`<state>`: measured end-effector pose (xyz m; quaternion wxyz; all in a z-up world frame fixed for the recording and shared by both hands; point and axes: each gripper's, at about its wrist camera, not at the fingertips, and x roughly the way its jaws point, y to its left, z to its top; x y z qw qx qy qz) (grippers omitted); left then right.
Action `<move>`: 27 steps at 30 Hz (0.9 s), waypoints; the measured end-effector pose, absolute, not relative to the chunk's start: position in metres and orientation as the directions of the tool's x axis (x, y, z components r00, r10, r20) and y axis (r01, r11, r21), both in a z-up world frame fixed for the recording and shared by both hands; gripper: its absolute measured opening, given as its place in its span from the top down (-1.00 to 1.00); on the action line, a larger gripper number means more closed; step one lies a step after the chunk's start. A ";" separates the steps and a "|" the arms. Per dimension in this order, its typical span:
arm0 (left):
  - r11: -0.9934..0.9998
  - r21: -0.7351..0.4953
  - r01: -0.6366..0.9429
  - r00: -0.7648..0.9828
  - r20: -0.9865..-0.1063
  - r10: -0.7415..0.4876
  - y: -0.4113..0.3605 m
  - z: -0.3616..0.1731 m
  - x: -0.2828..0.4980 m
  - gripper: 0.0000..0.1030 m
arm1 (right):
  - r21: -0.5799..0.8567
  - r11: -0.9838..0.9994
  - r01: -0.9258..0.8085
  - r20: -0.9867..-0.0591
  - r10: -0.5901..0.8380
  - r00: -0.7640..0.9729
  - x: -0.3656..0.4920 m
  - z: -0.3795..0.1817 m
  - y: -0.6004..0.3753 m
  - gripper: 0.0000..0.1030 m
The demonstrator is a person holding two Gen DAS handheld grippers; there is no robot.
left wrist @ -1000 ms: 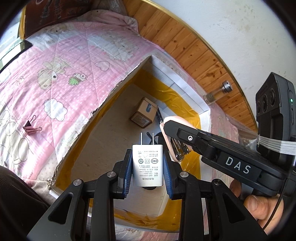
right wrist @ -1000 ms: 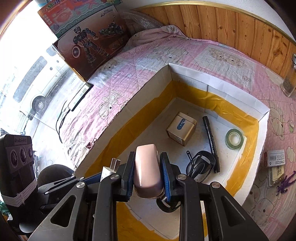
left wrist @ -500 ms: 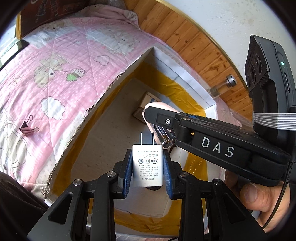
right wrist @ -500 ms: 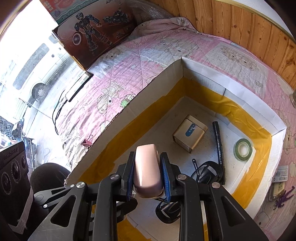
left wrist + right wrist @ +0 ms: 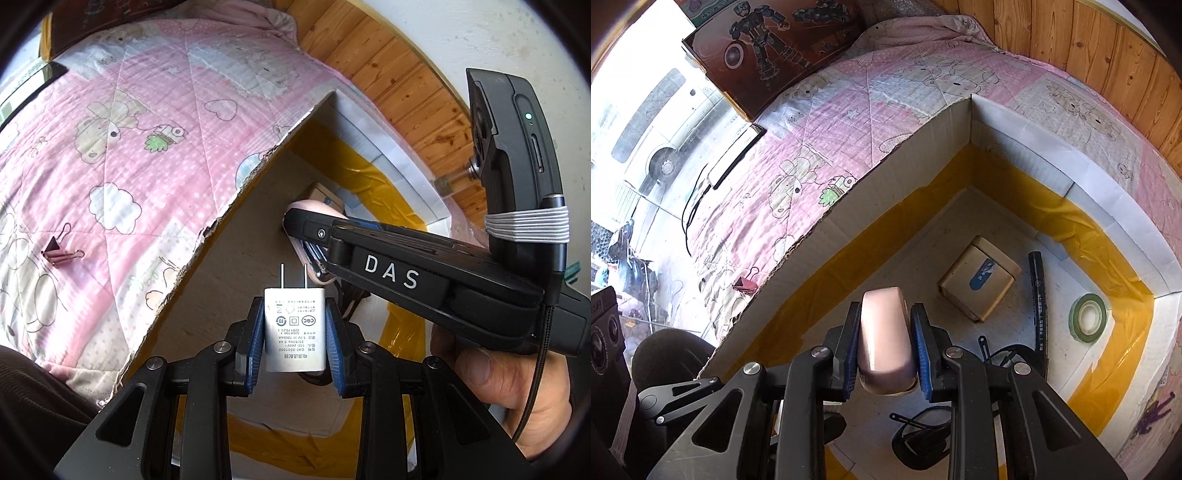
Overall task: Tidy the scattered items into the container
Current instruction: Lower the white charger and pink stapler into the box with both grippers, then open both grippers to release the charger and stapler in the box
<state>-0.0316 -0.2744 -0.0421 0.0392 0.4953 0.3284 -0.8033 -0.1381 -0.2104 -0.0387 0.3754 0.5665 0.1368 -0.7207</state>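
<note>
Since a second ago: carried further in over the box [image 5: 1027, 133], both loads, with the right gripper [image 5: 886, 343] swung across ahead of the left gripper [image 5: 295, 343] and lower toward the floor. Clamped between the right jaws: a pink stapler [image 5: 886, 339], nose pointing forward and down, gripped by its flanks so it hangs steady for a drop. Clamped between the left jaws: a white charger [image 5: 295, 328], prongs forward, label up, pinched on its flat sides. Just ahead of the left jaws, the stapler again, seen side-on past the prongs. Ahead and right of the right jaws, already on the box floor: a small tan carton [image 5: 979, 277], a black marker [image 5: 1038, 295] beside it, a green tape roll [image 5: 1087, 317] further right. Beneath the right jaws, a tangle of black cable [image 5: 923, 435]. Left of both jaws, beyond the box wall, a pink binder clip [image 5: 61, 254] lying on the quilt [image 5: 110, 110], not yet gathered. Likely next: release over bare floor, clear of carton and cable.
</note>
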 end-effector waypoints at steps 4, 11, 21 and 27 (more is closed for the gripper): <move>-0.784 -0.479 0.396 -0.503 -0.827 0.251 -0.276 -0.041 -0.034 0.40 | 0.220 -0.687 0.693 -0.929 -0.365 -0.067 -0.145 -0.047 -0.216 0.47; -0.808 -0.432 0.401 -0.466 -0.855 0.227 -0.269 -0.048 -0.040 0.39 | 0.225 -0.705 0.673 -0.932 -0.358 -0.063 -0.153 -0.055 -0.219 0.47; -0.812 -0.403 0.421 -0.444 -0.873 0.203 -0.269 -0.052 -0.043 0.39 | 0.207 -0.709 0.674 -0.937 -0.342 -0.072 -0.154 -0.062 -0.228 0.47; -0.807 -0.404 0.430 -0.436 -0.876 0.206 -0.270 -0.054 -0.044 0.39 | 0.230 -0.718 0.657 -0.932 -0.357 -0.064 -0.158 -0.059 -0.222 0.47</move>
